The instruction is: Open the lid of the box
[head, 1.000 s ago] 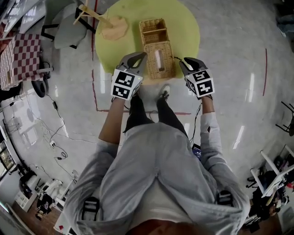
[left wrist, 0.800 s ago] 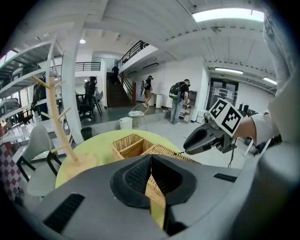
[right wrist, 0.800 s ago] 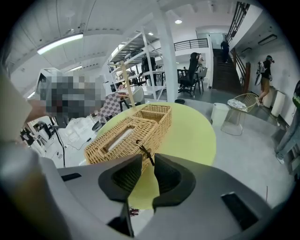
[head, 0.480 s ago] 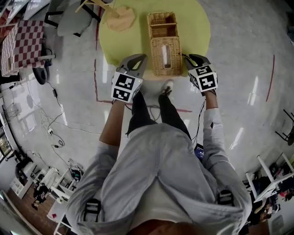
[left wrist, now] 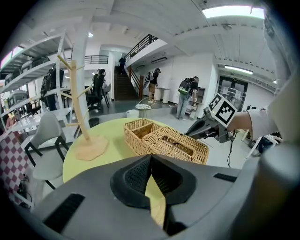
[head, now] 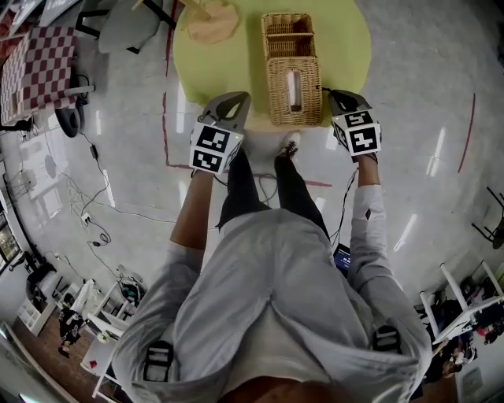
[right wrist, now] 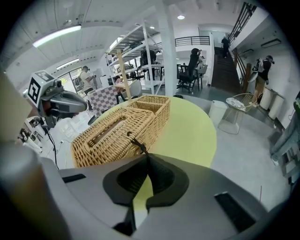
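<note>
Wicker box [head: 295,90] at the near edge of the round yellow-green table [head: 346,39], slotted lid [right wrist: 110,129] still down and flat. Touching its far end, an open wicker basket [head: 287,35]; well apart to the left, a wooden branch stand [head: 211,20]. On the box's right side, a thin dark cord loop [right wrist: 136,140] running straight into the tips of the right gripper [right wrist: 147,157] — fingers [right wrist: 164,178] closed all the way, seemingly pinching that loop. Left gripper [left wrist: 151,157] off the box's left side, near but not touching, fingers [left wrist: 133,176] pressed together with nothing between them.

Judged step: loop just taken, lift not yet begun. Risks from here:
- Thin cord slipping out of the closed tips if pulled at a slant.
- Whole box — probably light, and unbraced on the left — tipping or sliding toward the table edge instead of the lid hinging up.
- Loop possibly a fastener rather than a handle, so a hard pull likely to strain the weave.

Probably safer with the left gripper steadying the body first.
</note>
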Action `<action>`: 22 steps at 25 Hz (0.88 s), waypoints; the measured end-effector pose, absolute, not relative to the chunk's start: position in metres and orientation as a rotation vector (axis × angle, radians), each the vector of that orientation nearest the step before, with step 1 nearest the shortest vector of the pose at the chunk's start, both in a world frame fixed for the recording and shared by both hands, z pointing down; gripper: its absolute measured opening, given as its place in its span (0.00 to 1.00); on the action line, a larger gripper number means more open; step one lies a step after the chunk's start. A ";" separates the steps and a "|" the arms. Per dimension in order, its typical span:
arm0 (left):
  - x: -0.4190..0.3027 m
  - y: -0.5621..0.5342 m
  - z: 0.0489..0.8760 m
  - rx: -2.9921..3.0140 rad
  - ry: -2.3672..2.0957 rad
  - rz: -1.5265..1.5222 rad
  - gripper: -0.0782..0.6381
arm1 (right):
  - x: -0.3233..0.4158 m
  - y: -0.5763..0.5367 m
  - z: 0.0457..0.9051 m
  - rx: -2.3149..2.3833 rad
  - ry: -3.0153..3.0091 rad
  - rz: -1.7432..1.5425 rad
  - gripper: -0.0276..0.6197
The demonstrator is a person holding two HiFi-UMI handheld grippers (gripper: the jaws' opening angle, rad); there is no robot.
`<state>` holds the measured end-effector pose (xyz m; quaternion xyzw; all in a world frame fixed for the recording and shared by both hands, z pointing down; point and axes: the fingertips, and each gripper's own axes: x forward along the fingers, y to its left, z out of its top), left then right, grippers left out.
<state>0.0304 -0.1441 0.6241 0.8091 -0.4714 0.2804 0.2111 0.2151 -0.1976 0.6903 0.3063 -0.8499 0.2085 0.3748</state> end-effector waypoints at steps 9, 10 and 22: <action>0.018 -0.154 0.596 2.312 -1.289 0.718 0.15 | 0.216 -0.208 0.631 0.887 -2.217 0.558 0.08; 0.017 -0.156 0.592 2.320 -1.286 0.711 0.15 | 0.215 -0.209 0.625 0.892 -2.216 0.549 0.08; 0.014 -0.158 0.583 2.358 -1.229 0.688 0.15 | 0.209 -0.196 0.652 0.824 -2.150 0.550 0.22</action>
